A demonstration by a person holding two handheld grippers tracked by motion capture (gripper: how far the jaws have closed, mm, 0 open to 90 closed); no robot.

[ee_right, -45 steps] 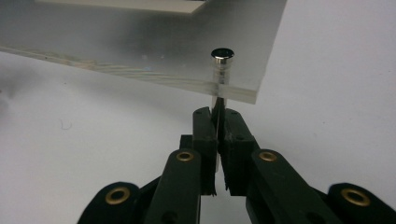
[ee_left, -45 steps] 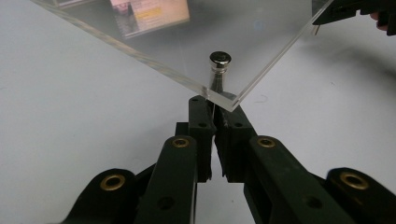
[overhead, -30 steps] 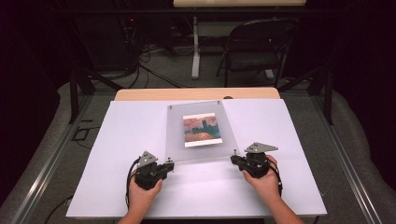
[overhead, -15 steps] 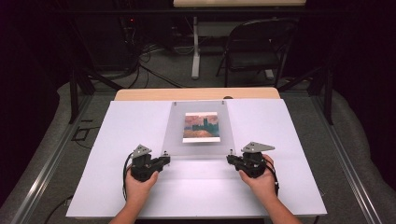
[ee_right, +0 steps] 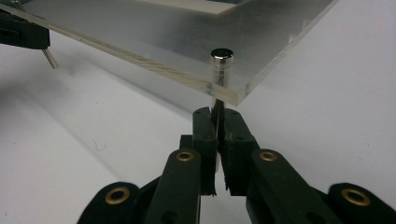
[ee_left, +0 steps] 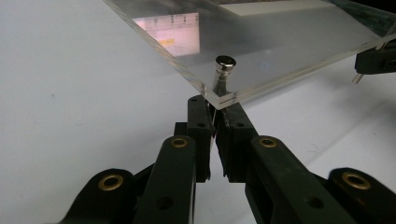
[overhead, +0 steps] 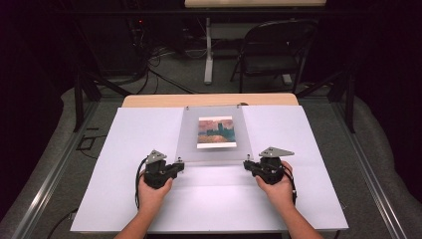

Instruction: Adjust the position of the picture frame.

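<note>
A clear acrylic picture frame [overhead: 214, 152] lies in the middle of the white table cover, with a small landscape picture [overhead: 216, 132] inside it. Metal standoff pins pass through its corners. My left gripper [overhead: 180, 165] is shut on the pin [ee_left: 224, 64] at the frame's near left corner. The left gripper view has the jaws [ee_left: 214, 109] pinched together just below the acrylic edge [ee_left: 280, 42]. At the near right corner, my right gripper [overhead: 247, 165] is shut on that corner's pin [ee_right: 221, 55]. Its jaws [ee_right: 217, 114] close under the plate [ee_right: 163, 37].
A white sheet [overhead: 124, 149] covers the table, and a strip of wood [overhead: 149, 100] shows at its far edge. Behind the table stand a folding chair [overhead: 276, 50] and a table leg, with cables on the floor. Dark rails run along both sides.
The left hand has moved forward and slightly right with its corner. The frame, skewed a second ago, now sits square to the table. The right hand has barely shifted.
</note>
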